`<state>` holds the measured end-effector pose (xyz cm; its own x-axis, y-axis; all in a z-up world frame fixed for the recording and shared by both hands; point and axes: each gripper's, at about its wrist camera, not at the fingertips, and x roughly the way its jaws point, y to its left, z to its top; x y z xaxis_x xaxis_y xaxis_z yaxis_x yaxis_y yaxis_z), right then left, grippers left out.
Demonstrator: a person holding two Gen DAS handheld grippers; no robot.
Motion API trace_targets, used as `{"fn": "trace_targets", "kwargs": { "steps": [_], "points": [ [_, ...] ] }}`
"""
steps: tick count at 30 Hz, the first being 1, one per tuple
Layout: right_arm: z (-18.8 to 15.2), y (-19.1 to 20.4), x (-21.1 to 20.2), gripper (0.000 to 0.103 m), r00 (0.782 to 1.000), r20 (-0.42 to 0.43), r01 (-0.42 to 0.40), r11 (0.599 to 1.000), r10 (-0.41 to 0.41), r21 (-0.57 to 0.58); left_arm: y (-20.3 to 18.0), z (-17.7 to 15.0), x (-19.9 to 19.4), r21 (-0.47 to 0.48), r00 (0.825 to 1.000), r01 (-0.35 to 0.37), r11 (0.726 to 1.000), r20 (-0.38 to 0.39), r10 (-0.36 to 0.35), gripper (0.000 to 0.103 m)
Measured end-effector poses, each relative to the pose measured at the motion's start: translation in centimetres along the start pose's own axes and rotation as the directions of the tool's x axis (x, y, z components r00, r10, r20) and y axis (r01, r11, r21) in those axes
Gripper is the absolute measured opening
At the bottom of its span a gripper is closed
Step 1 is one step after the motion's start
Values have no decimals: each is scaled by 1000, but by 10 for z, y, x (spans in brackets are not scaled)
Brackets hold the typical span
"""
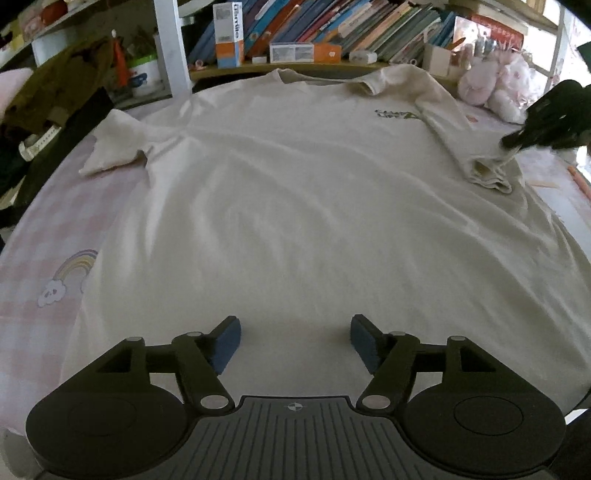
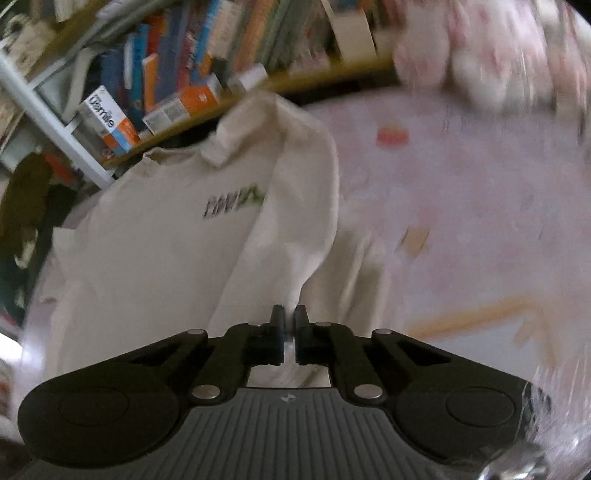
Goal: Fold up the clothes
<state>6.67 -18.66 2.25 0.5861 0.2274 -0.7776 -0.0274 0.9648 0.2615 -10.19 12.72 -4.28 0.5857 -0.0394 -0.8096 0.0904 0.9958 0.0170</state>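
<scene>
A cream T-shirt with a small dark chest print lies spread flat on a pink sheet. My left gripper hovers open over the shirt's lower middle, its blue pads wide apart with only flat cloth below. The shirt's right sleeve is folded in across the body. My right gripper is at its bunched end. In the right wrist view the right gripper is shut with the pale sleeve pinched between its pads. The left sleeve lies out flat.
A shelf of books and boxes runs along the far edge, with a white post on its left. Pink plush toys sit at the far right. Brown clothing is piled at the far left. The sheet has a rainbow print.
</scene>
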Motion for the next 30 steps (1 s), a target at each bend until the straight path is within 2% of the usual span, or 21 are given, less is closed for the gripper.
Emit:
{"fn": "trace_targets", "kwargs": {
  "steps": [2,3,5,7,8,10,14,20,23,26,29,30],
  "points": [
    [21,-15,-6,5,994,53,106,988,-101,-115,0,2,1,-4,1000,-6,1000,-10,5,68],
    [31,-26,-4,5,983,71,182,969,-172,-166,-1,3,1,-4,1000,-8,1000,-14,8,68],
    [53,-49,2,5,943,116,332,907,-312,-260,-2,5,2,-4,1000,-12,1000,-22,12,69],
    [68,-75,14,5,901,136,434,843,-412,-317,-2,7,3,-4,999,-16,1000,-28,16,69],
    [73,-86,19,4,892,135,452,830,-432,-328,-2,7,3,-7,999,-18,1000,-31,18,70],
    [82,-104,30,4,888,125,458,820,-443,-343,-2,8,4,-13,999,-22,1000,-35,22,71],
    [88,-116,57,4,871,103,480,787,-480,-387,0,7,3,-23,999,-32,999,-40,31,73],
    [90,-130,89,4,864,38,485,807,-503,-337,-2,7,0,-30,998,-47,998,-45,45,75],
    [90,-129,96,5,847,68,512,777,-527,-366,-2,8,-1,-26,997,-51,998,-57,49,75],
    [91,-131,99,5,837,84,531,764,-541,-367,1,11,-8,-27,997,-63,998,-46,61,75],
    [94,-133,98,6,837,89,534,772,-539,-346,12,16,-20,-58,997,-78,995,-1,79,75],
    [94,-133,92,10,846,93,524,789,-524,-321,18,18,-23,-70,996,-83,994,12,84,75]
  ]
}}
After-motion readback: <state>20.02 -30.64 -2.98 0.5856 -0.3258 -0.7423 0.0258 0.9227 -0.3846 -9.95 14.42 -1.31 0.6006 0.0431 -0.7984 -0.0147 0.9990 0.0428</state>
